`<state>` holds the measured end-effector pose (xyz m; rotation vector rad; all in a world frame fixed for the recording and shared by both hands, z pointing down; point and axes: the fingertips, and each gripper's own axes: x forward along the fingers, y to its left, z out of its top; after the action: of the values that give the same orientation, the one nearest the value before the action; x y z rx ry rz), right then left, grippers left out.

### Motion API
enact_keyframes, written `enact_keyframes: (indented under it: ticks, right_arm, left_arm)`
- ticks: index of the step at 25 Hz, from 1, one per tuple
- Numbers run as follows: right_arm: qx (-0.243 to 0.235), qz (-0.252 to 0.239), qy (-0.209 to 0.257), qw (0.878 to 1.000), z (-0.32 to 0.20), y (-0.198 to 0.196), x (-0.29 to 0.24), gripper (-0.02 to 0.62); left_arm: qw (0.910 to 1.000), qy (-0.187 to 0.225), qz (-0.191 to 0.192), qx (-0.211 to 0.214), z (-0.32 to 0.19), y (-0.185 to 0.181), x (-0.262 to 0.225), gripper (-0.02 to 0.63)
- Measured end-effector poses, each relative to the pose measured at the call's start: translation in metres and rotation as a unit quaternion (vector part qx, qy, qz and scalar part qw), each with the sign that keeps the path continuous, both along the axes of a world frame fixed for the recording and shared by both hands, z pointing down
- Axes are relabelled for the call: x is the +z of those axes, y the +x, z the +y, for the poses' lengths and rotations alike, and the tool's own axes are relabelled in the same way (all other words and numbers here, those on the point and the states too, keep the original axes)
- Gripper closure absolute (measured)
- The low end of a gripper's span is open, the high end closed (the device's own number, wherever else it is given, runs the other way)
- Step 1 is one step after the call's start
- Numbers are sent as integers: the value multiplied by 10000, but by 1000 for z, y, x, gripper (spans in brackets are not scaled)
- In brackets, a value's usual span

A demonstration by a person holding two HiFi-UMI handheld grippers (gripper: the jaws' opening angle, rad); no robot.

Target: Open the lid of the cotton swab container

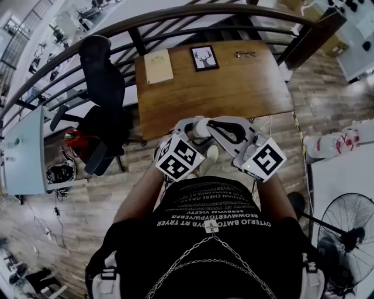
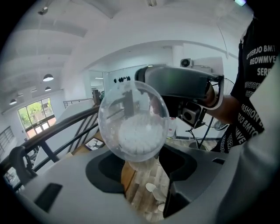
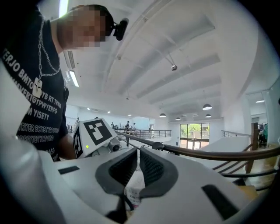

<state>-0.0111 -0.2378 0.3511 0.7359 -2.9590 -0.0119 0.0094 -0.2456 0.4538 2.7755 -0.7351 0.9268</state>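
Swab container [image 2: 133, 124] between left hand-held gripper [image 2: 136, 168] and right hand-held gripper [image 3: 136, 161], table [image 1: 234, 87] beyond

the cotton swab container [image 2: 133, 124] is clear glossy plastic, faintly scuffed, with soft white cotton tips packed inside. the left tool [image 2: 142, 165] has a smooth, matt grey plastic shell. the right tool [image 3: 138, 168] has the same matt grey shell and black ribbed pads [image 3: 152, 170] that look rubbery. the tabletop [image 1: 234, 87] is warm brown wood with a smooth satin finish. the floor [image 1: 87, 193] is paler, grainy wood planks. the railing [image 1: 175, 17] is dark and smooth.
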Motion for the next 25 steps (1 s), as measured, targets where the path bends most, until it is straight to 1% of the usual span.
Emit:
enact_keyframes:
  ticks: [3, 5, 8, 11, 14, 17, 20, 25]
  right_arm:
    - [-171, 407, 190, 9988, 3, -14, 5, 568]
    - [-258, 577, 318, 9975, 5, -23, 7, 568]
    - [-262, 530, 348, 9976, 5, -26, 7, 568]
    - [-168, 284, 226, 9992, 2, -21, 3, 566]
    - [95, -99, 132, 9998, -4, -5, -6, 566]
    - [451, -245, 160, 9986, -14, 18, -8, 567]
    - [931, -101, 175, 9954, -26, 41, -3, 568]
    - [1639, 205, 161, 9861, -39, 78, 10, 568]
  left_arm:
    - [9999, -41, -70, 104, 6, 4, 4, 345]
    - [9998, -53, -99, 144, 9, 8, 6, 345]
    - [9997, -34, -152, 166, 10, 10, 8, 345]
    - [9998, -46, -41, 171, 8, 10, 6, 345]
    - [9995, -68, 315, 25, 3, 8, -3, 345]
    - [9980, -9, 590, -207, -5, -1, -13, 345]
    - [9973, 75, 609, -401, -15, -16, -20, 344]
    - [9958, 317, 421, -755, -27, -46, -30, 344]
